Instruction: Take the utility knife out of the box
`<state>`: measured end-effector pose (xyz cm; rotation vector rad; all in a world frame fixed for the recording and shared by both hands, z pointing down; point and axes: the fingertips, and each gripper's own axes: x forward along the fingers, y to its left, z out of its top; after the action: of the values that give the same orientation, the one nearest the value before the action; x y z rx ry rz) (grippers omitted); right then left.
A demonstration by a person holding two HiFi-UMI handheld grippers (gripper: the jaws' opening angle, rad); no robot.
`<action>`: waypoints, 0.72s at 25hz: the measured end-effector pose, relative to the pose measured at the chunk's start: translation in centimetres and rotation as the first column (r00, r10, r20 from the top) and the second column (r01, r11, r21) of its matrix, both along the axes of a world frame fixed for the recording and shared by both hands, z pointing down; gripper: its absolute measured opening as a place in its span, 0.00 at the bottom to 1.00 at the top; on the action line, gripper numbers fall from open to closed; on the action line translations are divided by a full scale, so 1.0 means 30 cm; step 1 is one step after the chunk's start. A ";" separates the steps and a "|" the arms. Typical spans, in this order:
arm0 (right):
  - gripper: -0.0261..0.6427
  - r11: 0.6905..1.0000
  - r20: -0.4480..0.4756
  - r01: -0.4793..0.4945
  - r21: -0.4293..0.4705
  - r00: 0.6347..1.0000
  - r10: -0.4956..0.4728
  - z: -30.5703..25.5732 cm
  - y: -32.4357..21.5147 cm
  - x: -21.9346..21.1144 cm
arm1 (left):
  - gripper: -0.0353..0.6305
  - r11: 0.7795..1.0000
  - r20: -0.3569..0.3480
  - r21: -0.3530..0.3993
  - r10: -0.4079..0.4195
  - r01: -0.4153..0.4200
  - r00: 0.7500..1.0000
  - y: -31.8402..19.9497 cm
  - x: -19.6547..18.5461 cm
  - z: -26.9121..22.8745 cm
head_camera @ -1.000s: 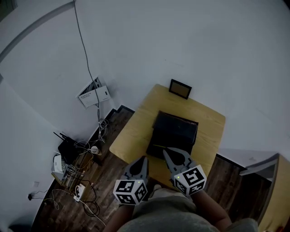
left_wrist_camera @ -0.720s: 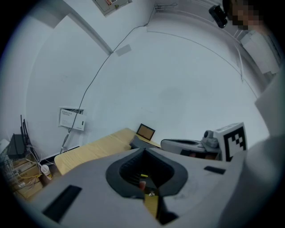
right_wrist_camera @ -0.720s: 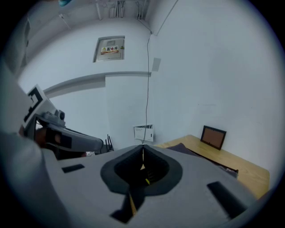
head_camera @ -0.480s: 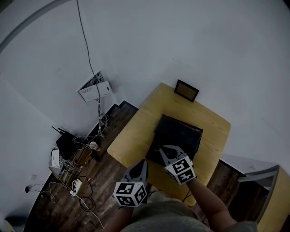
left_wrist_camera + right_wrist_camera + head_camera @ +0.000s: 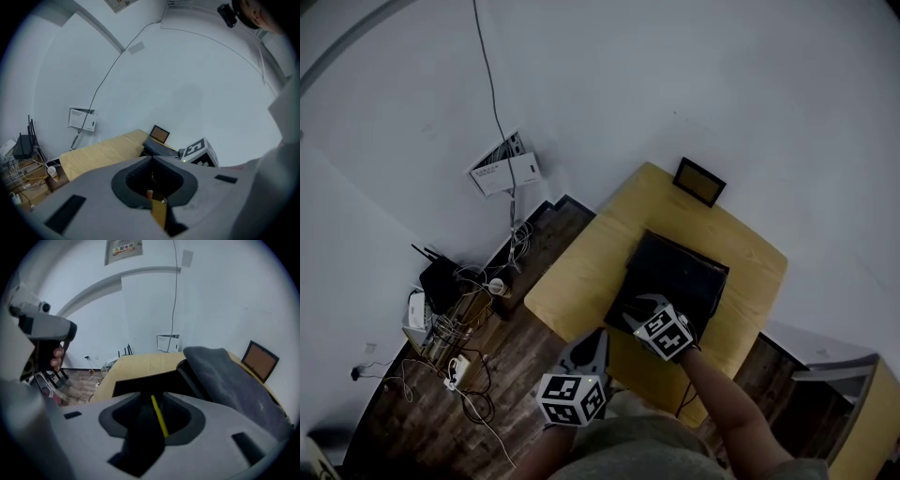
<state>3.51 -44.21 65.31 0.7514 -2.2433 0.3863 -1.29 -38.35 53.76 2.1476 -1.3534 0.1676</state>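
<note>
A dark box (image 5: 686, 270) lies on the yellow wooden table (image 5: 581, 281); in the right gripper view it is a black shell under a grey fabric cover (image 5: 229, 376). My right gripper (image 5: 640, 305) points down at the box's near left edge. Its jaws (image 5: 150, 395) are opening, with only the black box and a thin yellow strip (image 5: 159, 416) showing in the gap; I cannot tell whether that strip is the knife. My left gripper (image 5: 592, 341) hangs off the table's near edge with its tips together (image 5: 152, 158) and nothing in them.
A small framed picture (image 5: 699, 182) leans on the wall at the table's far end. Cables, a router and power strips (image 5: 450, 319) clutter the floor at the left. A wall box with a cable (image 5: 502, 169) hangs there. A cabinet (image 5: 830, 361) stands at the right.
My right gripper has gone down and forward from the table's near edge to the box's near side. The left gripper has sunk slightly.
</note>
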 end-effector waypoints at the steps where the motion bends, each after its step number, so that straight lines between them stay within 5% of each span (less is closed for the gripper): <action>1: 0.21 1.000 0.013 -0.007 -0.027 1.000 0.007 0.014 -0.007 -0.003 | 0.06 1.000 0.002 -0.002 -0.002 0.002 1.000 0.002 -0.001 0.002; 9: 0.21 0.996 0.015 -0.006 -0.087 1.000 0.007 0.051 -0.017 -0.010 | 0.06 1.000 0.008 -0.001 -0.007 0.007 1.000 0.006 -0.002 -0.002; 18: 0.14 0.977 -0.095 -0.047 -0.207 0.995 0.028 0.122 -0.008 0.007 | 0.06 1.000 0.008 -0.002 -0.017 0.017 1.000 0.010 -0.025 -0.011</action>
<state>3.72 -44.46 68.98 0.6868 -2.0661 0.5849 -2.03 -38.06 53.44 2.1355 -1.3751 0.1706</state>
